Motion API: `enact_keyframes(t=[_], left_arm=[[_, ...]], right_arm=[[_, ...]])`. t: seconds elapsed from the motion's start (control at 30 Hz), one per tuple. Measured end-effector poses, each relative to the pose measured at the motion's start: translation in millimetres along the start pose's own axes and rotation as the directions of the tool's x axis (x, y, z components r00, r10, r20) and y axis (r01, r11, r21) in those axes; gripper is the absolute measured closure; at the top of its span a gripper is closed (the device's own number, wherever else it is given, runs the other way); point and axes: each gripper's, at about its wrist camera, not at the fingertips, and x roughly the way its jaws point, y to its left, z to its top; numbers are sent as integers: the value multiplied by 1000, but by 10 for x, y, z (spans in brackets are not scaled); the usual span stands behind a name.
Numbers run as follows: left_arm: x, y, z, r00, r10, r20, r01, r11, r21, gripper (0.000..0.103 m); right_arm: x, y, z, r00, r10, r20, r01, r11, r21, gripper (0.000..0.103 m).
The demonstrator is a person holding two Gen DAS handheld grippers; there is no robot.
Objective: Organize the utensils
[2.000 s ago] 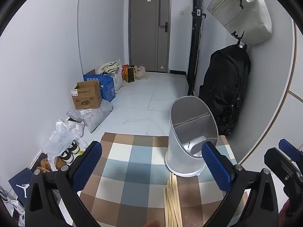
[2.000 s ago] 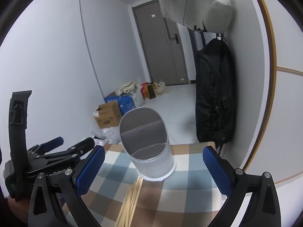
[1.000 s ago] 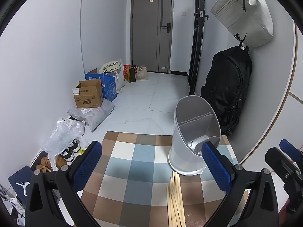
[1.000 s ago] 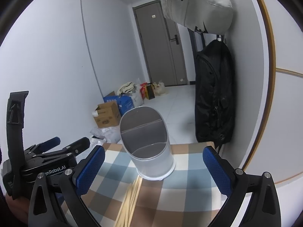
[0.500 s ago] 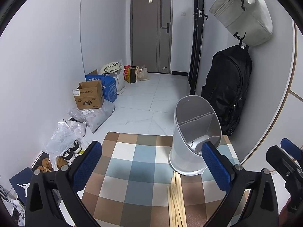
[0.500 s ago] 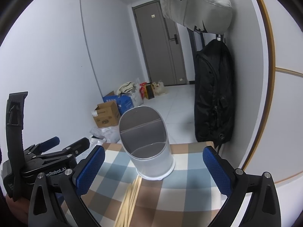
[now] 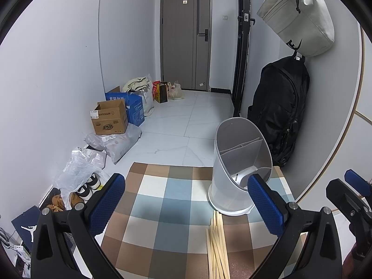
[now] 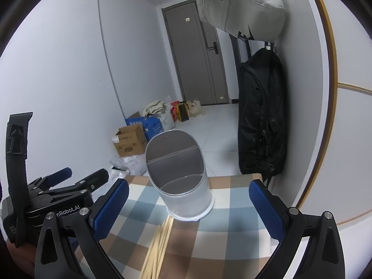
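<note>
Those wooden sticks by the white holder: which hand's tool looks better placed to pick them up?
Probably the right tool. In its view the chopsticks lie nearly centred between its open blue fingers, pointing at the utensil holder. In the left view they lie off toward that left tool's right finger.

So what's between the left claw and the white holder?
Mostly bare checked cloth. The wooden chopsticks lie there too, tips just short of the white holder, toward the left claw's right finger. The left wrist view shows this.
</note>
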Motion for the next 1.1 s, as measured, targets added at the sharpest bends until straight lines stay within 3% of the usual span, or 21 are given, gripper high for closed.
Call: enact_keyframes(t=[0.9,1.1], left_arm=[[-3,33,-22,1000,-10,-19,10,1000,5,1],[19,178,-6,999,-17,-42,17,1000,-10,1]], right_arm=[[5,-8,-18,1000,-1,-8,1,1000,-2,0],[110,7,-49,998,-9,-55,9,1000,2,6]])
